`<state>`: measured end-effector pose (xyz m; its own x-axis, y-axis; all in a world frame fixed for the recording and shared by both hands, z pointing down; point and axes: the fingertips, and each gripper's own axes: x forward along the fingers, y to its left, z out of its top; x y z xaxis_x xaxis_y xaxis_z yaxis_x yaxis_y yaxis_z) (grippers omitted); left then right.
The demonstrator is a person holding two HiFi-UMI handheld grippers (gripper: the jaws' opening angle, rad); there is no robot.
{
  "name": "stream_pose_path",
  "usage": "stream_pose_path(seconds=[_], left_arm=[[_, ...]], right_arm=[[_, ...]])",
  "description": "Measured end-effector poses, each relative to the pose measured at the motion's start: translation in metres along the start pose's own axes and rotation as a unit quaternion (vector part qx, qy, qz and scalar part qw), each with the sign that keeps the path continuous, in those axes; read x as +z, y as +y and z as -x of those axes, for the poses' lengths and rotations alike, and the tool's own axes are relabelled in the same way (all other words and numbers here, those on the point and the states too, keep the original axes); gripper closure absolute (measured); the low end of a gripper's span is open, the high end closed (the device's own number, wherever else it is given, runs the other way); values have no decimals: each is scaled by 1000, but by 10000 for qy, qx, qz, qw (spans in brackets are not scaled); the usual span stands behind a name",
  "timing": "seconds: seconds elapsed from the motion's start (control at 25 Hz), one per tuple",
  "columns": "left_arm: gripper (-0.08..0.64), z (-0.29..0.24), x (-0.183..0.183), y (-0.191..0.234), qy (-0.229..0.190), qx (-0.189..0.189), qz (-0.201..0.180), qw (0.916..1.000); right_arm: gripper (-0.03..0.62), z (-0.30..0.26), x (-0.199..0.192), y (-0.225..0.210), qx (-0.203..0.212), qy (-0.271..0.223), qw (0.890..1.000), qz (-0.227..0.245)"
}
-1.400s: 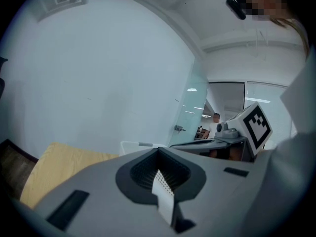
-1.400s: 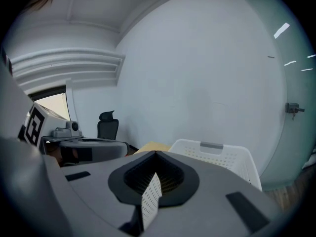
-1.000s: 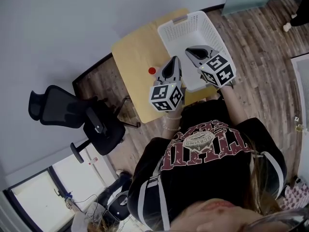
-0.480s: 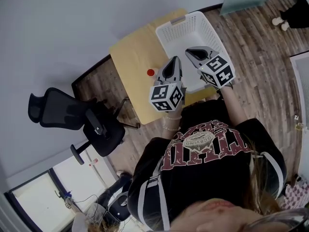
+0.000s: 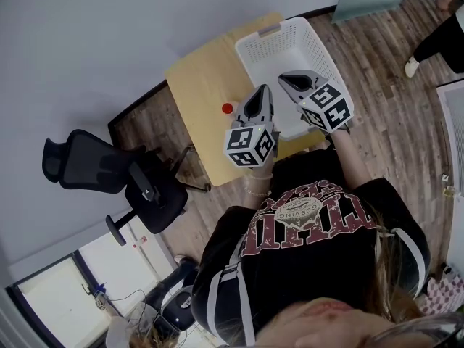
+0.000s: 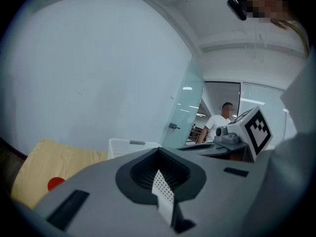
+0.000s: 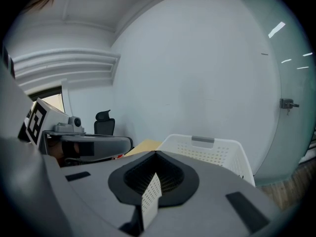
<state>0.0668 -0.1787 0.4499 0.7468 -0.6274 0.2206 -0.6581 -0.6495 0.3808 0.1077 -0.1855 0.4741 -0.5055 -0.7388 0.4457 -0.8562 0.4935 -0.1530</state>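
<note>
Both grippers are held in the air over the near edge of the small wooden table (image 5: pixel 197 85). Each one is closed, with nothing between its jaws. The left gripper (image 5: pixel 261 93) points toward a small red round object (image 5: pixel 228 108). This object lies on the table just beside the white plastic basket (image 5: pixel 270 28), and the gripper is near it but not touching. The right gripper (image 5: pixel 287 77) hangs over the near part of the basket, which looks empty as far as its inside can be seen. In my judgement the work is at its very beginning: the red object is not yet grasped and lies outside the basket, so the approach and the grasp both remain
</note>
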Motion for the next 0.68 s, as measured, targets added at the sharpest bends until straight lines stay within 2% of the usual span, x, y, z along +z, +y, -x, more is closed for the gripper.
stream_pose_path(seconds=[0.68], left_arm=[[514,-2,2,0,17,27,-48,10000]], right_arm=[[574,-3,1,1,125,40,9999,64]])
